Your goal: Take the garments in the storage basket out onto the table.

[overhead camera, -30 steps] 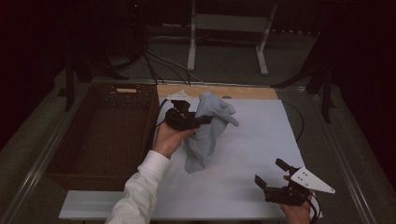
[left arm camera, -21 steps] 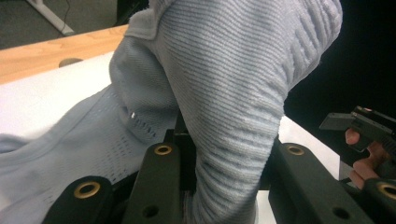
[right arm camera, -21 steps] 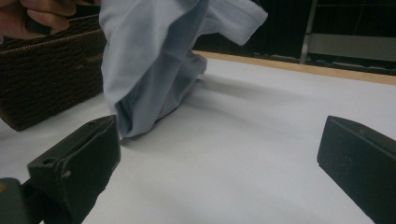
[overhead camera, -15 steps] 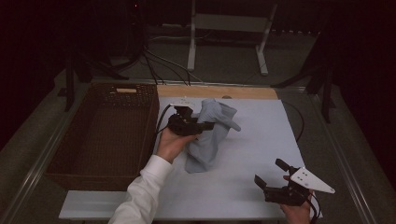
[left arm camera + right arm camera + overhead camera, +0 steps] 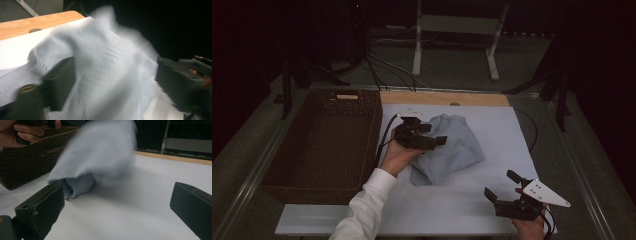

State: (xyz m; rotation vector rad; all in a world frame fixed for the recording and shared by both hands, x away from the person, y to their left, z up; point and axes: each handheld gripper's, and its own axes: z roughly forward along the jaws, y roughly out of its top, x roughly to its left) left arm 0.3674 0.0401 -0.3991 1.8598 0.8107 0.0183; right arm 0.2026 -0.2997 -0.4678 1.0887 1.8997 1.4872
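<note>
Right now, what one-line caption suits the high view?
Left gripper, jaws just opened, above light blue cloth beside wicker basket.

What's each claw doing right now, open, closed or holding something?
Left claw: jaws have just been opening, open, light blue cloth between them but released.
Right claw: open, holding nothing.

Free desk [image 5: 492,125] surface: wide white strip between cloth [image 5: 452,150] and right tool [image 5: 507,192], also right of cloth to the desk edge. Obstacles: wicker basket [image 5: 324,145] along the left side, its wall close beside left tool [image 5: 432,137]; cloth heaped mid-desk.
</note>
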